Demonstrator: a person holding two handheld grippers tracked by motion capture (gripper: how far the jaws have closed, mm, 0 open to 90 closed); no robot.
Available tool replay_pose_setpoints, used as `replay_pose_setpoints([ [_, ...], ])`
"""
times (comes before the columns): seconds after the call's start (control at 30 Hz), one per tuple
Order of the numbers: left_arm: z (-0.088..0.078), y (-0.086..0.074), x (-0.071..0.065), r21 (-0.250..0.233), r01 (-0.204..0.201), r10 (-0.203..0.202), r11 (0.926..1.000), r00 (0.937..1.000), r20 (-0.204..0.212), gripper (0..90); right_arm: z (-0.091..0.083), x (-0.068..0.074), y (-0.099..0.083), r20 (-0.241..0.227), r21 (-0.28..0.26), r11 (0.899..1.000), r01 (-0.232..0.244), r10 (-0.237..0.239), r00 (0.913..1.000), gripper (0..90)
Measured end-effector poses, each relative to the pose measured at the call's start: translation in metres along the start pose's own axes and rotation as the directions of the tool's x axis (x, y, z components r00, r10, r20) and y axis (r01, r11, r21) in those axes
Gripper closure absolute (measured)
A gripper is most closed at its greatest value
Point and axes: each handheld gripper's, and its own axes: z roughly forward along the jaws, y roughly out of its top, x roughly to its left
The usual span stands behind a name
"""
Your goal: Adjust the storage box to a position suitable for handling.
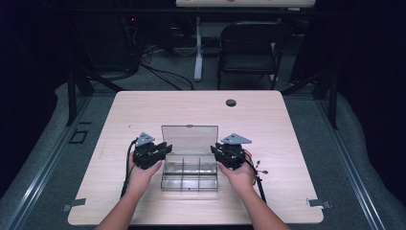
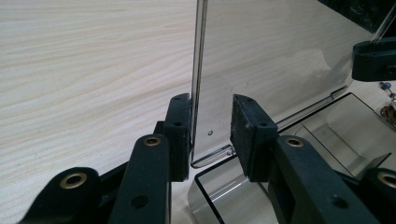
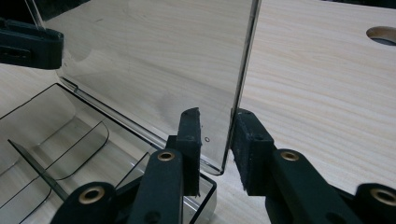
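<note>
One clear compartment box sits centre-low in the high view on the counter, its lid upright, apparently steadied at both side edges for opening or closing. Two tools: left tool and right tool each straddle a lid edge, jaws parted, one pad touching, not clamped.

Black left gripper and right gripper; grey triangular top plates; brass-ringed screw holes; trailing black cables.

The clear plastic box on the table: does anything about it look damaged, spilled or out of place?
Nothing stands out. The clear box sits square on the table, its compartments look empty, and its lid stands upright and looks intact, with one gripper's jaws straddling each side edge.
</note>
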Motion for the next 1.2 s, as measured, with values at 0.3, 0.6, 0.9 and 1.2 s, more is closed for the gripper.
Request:
replay_pose_setpoints([
  [0.3,0.005,0.002,0.004,0.011,0.040,-0.040,0.9991,0.9992,0.007,71.0,0.006,-0.003,0.001,0.011,0.002,1.000,-0.027,0.027,0.9996,73.1],
  [0.6,0.011,0.002,0.008,0.028,0.097,-0.098,0.9949,0.9947,0.032,71.6,0.009,-0.009,0.003,-0.009,0.037,0.996,-0.086,0.086,0.9963,73.0],
  [0.9,0.014,0.001,0.013,0.046,0.143,-0.145,0.9887,0.9884,0.046,70.8,0.012,-0.014,0.006,-0.023,0.068,0.991,-0.117,0.118,0.9927,71.6],
  [1.2,0.017,0.001,0.018,0.070,0.206,-0.211,0.9760,0.9755,0.064,70.6,0.016,-0.016,0.005,-0.017,0.072,0.984,-0.166,0.167,0.9857,70.8],
])
